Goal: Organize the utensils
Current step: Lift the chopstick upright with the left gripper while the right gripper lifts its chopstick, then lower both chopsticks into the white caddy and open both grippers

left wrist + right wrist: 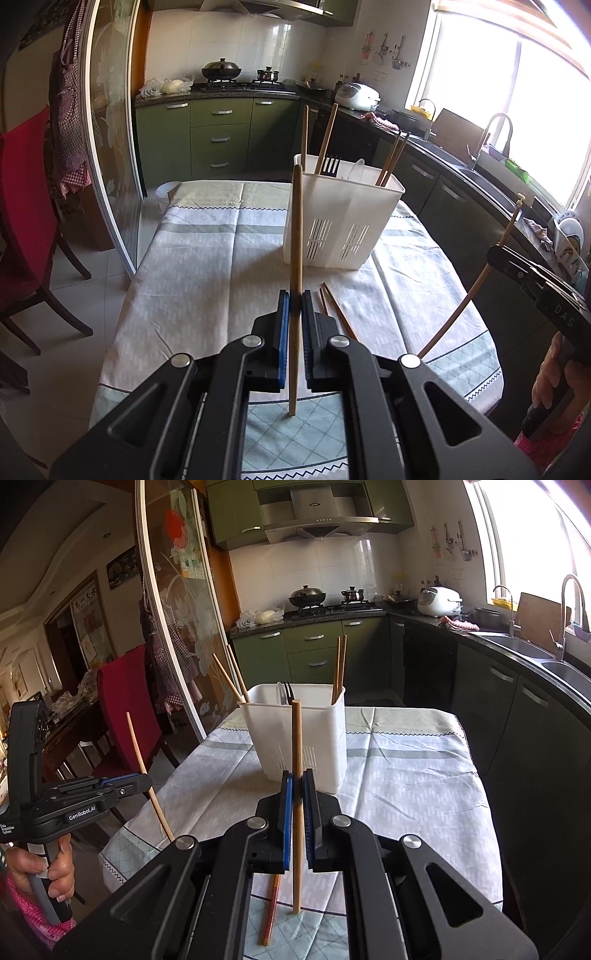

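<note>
A white slotted utensil caddy (343, 218) stands on the table and holds several chopsticks, a black fork (330, 165) and a white spoon (356, 169). It also shows in the right wrist view (299, 734). My left gripper (294, 297) is shut on a wooden chopstick (296, 236), held upright before the caddy. My right gripper (297, 777) is shut on another wooden chopstick (296, 746), also upright. Each gripper shows in the other's view: the right one (496, 254), the left one (142, 781). Two loose chopsticks (338, 308) lie on the cloth below the grippers.
The table wears a pale checked cloth (207, 258). A red-backed chair (26, 206) stands at its left. A glass sliding door (110, 147) is beyond it. Green cabinets, a stove and a counter with sink (476, 173) run along the back and right.
</note>
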The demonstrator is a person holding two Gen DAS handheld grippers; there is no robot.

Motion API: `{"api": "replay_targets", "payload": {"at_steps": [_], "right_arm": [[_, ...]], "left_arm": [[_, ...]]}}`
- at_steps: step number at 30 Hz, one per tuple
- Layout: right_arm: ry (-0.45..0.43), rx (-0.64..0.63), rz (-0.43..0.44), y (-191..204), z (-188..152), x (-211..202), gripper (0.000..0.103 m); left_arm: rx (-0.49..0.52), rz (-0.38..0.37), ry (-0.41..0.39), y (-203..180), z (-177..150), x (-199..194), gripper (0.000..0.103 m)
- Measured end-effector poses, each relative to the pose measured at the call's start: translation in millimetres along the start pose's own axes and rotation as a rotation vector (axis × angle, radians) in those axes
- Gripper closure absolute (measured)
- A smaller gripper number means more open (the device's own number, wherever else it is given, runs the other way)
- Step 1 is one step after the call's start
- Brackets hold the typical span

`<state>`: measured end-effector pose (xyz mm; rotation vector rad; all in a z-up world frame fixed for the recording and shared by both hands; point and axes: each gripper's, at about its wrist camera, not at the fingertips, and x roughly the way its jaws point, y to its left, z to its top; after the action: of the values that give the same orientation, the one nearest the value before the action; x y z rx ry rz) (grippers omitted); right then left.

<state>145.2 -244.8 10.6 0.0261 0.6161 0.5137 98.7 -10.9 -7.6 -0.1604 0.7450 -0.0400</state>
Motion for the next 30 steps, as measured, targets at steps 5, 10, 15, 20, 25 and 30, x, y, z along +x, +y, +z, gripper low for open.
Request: {"api": "replay_targets", "payload": {"at_steps": [5, 10, 15, 20, 25, 30], "right_arm": [[0.002, 0.001, 0.001, -2, -2, 0, 0.097], [-0.006, 0.003, 0.002, -5, 0, -3, 0.097], [-0.037, 0.007, 0.01, -7, 13, -10, 0.097], [-0.081, 0.008, 0.019, -7, 35, -19, 0.097], [-0.146, -0.001, 0.019, -5, 66, -29, 0.096], [-0.204, -0.024, 0.018, 1, 102, -34, 0.097]], "left_arm": [[0.014, 0.006, -0.002, -4, 0, 0, 0.096], [0.035, 0.007, -0.005, -9, 4, -2, 0.096], [0.052, -0.001, -0.028, -14, 17, -9, 0.096], [0.065, -0.02, -0.058, -20, 37, -15, 0.096], [0.086, -0.045, -0.102, -31, 65, -24, 0.096], [0.119, -0.061, -0.166, -46, 98, -39, 0.096]]}}
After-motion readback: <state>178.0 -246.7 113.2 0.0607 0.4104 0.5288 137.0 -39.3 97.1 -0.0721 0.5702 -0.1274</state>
